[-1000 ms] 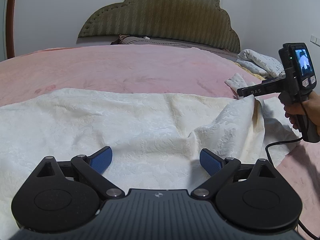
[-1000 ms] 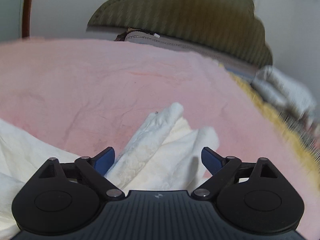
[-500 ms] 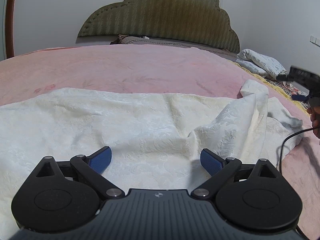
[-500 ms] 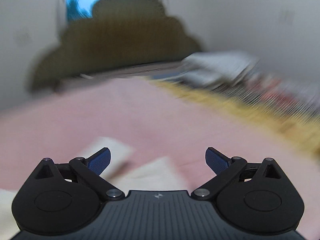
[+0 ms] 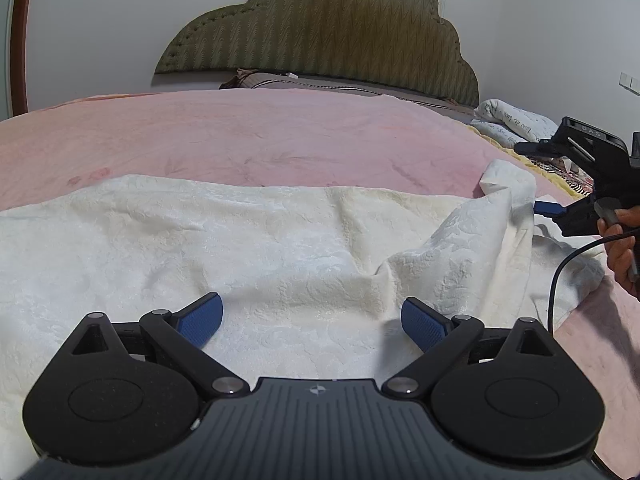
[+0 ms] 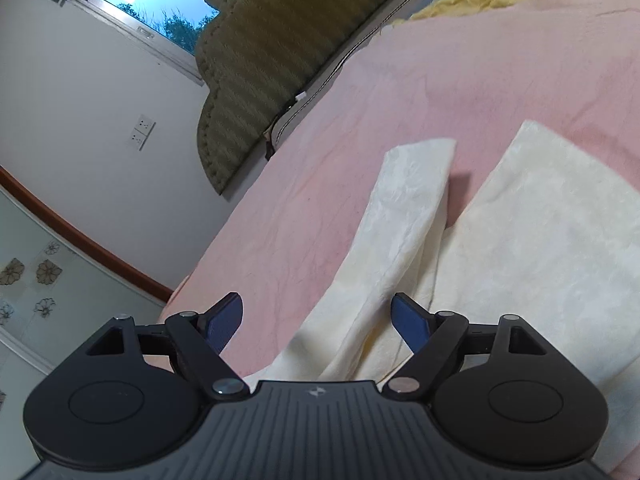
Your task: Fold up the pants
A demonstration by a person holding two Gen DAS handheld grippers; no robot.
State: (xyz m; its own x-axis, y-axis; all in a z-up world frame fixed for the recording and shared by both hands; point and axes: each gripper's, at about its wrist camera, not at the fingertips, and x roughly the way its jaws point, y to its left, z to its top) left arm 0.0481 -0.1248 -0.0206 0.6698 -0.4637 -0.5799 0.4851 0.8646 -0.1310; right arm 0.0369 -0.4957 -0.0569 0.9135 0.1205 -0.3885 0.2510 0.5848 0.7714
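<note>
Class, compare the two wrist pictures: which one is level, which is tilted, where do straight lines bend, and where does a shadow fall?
Left wrist: level and sharp; the bed bulges from fisheye. Right wrist: rolled sideways, the window slanting; a soft shadow lies between the trouser legs.

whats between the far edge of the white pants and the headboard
In the left wrist view, only bare pink bedspread lies between the white pants and the green headboard, apart from a dark strip of bedding at the headboard's foot.
</note>
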